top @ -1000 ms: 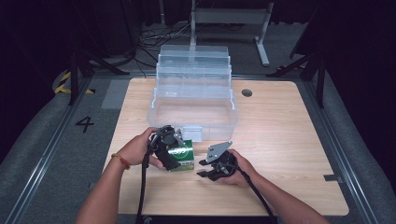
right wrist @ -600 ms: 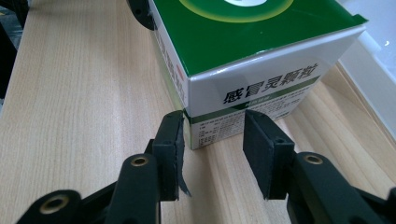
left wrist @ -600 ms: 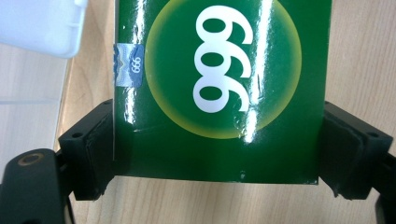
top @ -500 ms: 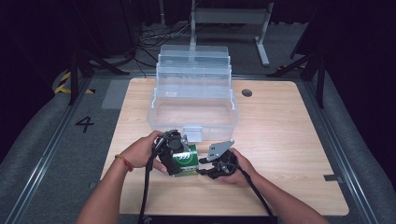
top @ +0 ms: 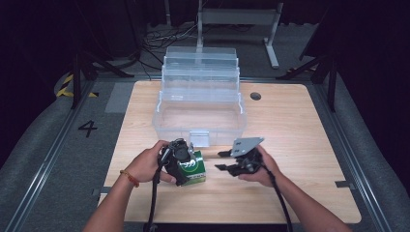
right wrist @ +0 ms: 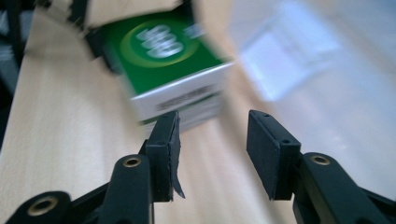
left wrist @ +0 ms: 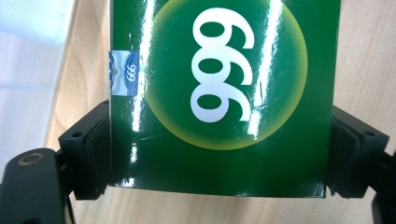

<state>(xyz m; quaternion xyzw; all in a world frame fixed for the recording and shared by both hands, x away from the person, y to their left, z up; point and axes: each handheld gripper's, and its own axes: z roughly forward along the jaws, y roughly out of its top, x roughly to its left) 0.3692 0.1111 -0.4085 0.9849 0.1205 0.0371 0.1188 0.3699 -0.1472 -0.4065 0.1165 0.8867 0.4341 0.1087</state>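
Box (top: 193,166), green with a white side, sits clamped across its width between the left gripper's (top: 186,162) jaws, low over the table (top: 300,125) just in front of the clear bin (top: 200,113). Keep that squeeze square and even so the glossy faces don't slip, and lift straight before swinging toward the bin. Right gripper (top: 225,161) hovers beside the box, jaws half apart and empty; they have just been opening.

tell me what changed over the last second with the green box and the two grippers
The left gripper and the green box between its jaws shifted slightly right; those jaws have just been closing and now flank the box's sides. The right gripper lifted a little, its jaws empty and opening slightly. The clear bin and table stayed put.
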